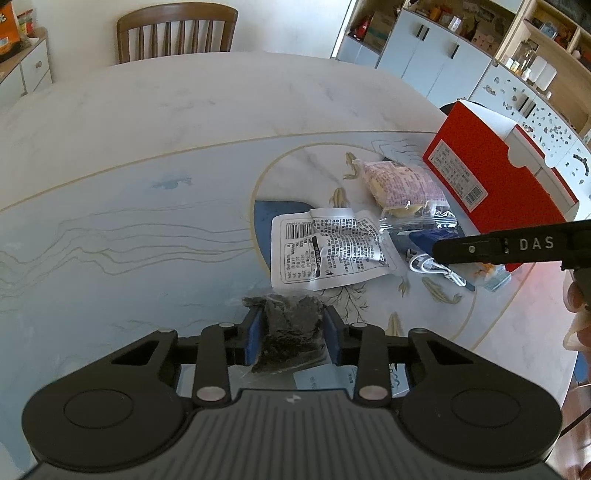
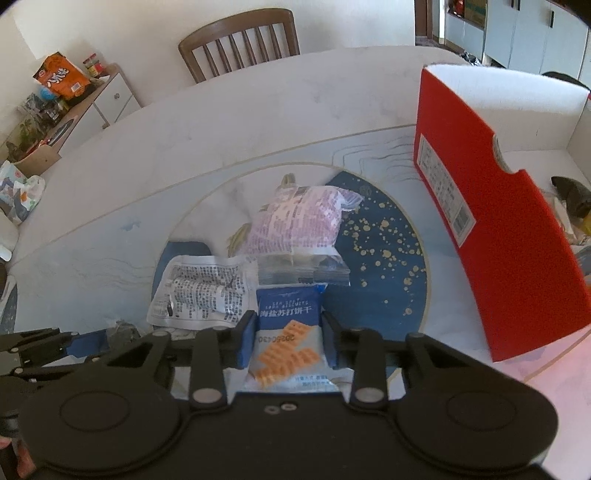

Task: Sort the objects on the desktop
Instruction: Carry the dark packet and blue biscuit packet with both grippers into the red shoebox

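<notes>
- A room with a wooden chair (image 1: 177, 33) and white cabinets (image 1: 436, 55) lies behind the marbled worktop (image 1: 147, 147), which is printed with fish and a dark blue disc.
- A red box (image 2: 498, 229), open at the top, stands on the worktop's right side with a barcode label on its wall.
- A pink snack bag (image 2: 299, 221) lies near the box, just beside a white printed packet (image 1: 328, 251).
- The right gripper (image 2: 289, 341) is clamped on a blue cracker packet (image 2: 286, 332) in front of the pink bag.
- The left gripper (image 1: 291, 332) is clamped on a clear bag of dark seaweed (image 1: 291, 328), low over the worktop.
- A white cable (image 1: 436, 269) lies coiled beside the white packet.
</notes>
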`<state>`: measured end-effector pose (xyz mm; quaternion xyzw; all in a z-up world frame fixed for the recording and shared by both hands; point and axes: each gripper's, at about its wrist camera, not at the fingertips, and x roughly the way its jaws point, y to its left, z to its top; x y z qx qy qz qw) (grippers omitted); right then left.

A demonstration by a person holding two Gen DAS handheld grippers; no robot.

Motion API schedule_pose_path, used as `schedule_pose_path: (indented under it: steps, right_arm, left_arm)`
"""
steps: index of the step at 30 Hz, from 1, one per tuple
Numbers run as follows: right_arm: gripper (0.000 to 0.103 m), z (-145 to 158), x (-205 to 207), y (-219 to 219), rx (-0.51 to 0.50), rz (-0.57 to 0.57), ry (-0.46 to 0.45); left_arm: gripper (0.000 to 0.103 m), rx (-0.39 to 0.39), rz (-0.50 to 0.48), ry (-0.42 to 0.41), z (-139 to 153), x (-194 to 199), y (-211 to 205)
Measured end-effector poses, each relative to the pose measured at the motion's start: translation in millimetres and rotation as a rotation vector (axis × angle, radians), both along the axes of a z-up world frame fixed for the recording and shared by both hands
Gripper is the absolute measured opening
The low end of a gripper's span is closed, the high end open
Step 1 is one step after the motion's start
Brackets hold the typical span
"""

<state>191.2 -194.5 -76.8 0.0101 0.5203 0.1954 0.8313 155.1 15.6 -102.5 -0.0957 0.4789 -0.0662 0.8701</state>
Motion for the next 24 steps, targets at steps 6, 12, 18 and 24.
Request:
schedule_pose_path:
  steps: [6, 12, 18, 24]
  right_arm:
    - [0.035, 10.5, -6.8, -8.6, 0.022, -0.004, -0.02]
    - [0.035, 19.1, -11.4, -17.9, 0.046, -0.013, -0.028]
    - [0.035, 27.4, -18.8, -25.1, 0.056, -0.005, -0.033]
    - [0.035, 40.5, -29.1, -32.6, 0.078, 0.013, -0.044]
  left_arm:
    - [0.033, -0.022, 0.02, -0.005, 8.2, -3.0, 3.4]
    - [0.033, -0.041, 0.029, -0.032, 22.0, -7.3, 4.2]
    - [0.033, -0.063, 0.026, -0.048, 34.5, -12.6, 0.9]
    - [0.033, -0.09, 0.007, -0.056, 46.4, -15.6, -7.5]
